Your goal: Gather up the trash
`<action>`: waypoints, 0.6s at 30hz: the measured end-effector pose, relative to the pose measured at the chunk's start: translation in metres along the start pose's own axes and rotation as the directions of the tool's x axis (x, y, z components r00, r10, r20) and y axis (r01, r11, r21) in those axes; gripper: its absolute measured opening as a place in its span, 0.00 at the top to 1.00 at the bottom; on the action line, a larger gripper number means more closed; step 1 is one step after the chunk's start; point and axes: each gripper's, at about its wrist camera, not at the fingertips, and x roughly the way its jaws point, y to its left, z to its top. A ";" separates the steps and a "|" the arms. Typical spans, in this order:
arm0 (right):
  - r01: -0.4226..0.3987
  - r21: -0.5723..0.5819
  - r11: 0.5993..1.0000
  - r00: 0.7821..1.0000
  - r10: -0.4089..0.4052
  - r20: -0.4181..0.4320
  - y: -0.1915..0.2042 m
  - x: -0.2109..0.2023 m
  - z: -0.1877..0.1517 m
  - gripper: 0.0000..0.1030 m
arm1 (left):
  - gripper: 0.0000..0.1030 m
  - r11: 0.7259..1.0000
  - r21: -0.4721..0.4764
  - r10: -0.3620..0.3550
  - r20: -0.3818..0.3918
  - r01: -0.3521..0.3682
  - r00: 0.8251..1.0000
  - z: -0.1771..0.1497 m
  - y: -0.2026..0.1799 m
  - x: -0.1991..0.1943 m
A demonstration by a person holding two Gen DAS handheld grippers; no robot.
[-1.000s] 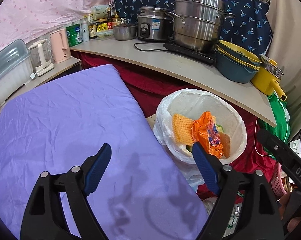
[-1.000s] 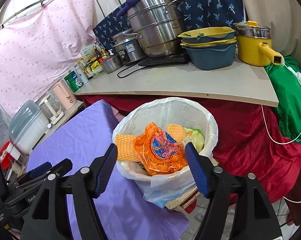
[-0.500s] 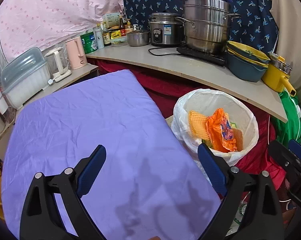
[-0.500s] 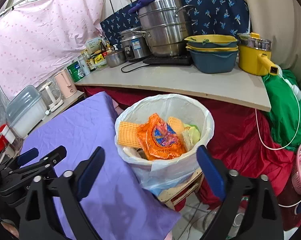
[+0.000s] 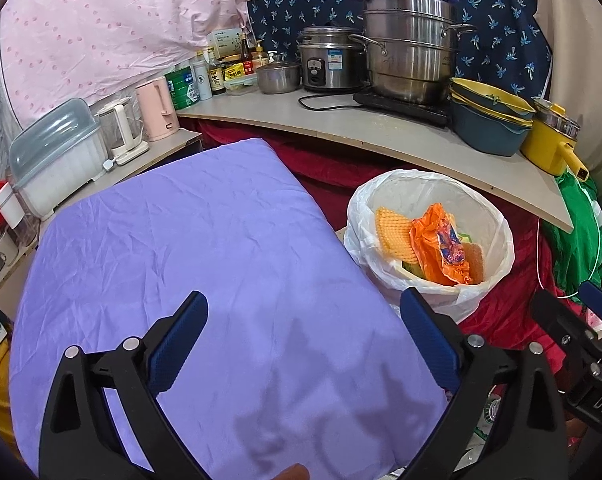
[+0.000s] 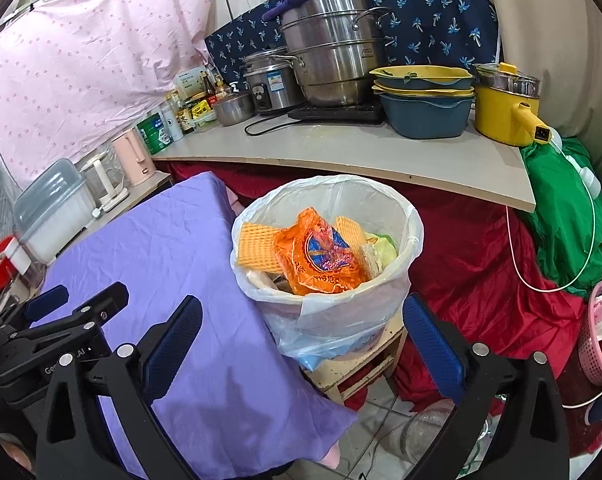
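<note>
the bin (image 6: 333, 280), lined with a white bag and full of trash with an orange wrapper (image 6: 321, 256) on top, stands just beyond the right claw (image 6: 301, 340), whose jaws gape wide and empty. the left claw (image 5: 305, 340) has just been opening, nothing between its jaws, over the purple cloth (image 5: 201, 260) with the bin off to its right

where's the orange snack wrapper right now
The orange snack wrapper lies on top of the rubbish in the white-lined bin, mid-frame in the right wrist view, just right of the purple cloth.
</note>
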 end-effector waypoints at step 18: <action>0.014 -0.053 0.999 1.000 -0.015 -0.009 0.006 -0.001 -0.010 0.06 | 0.10 1.000 0.008 0.006 -0.010 -0.006 1.000 -0.011 -0.004 -0.001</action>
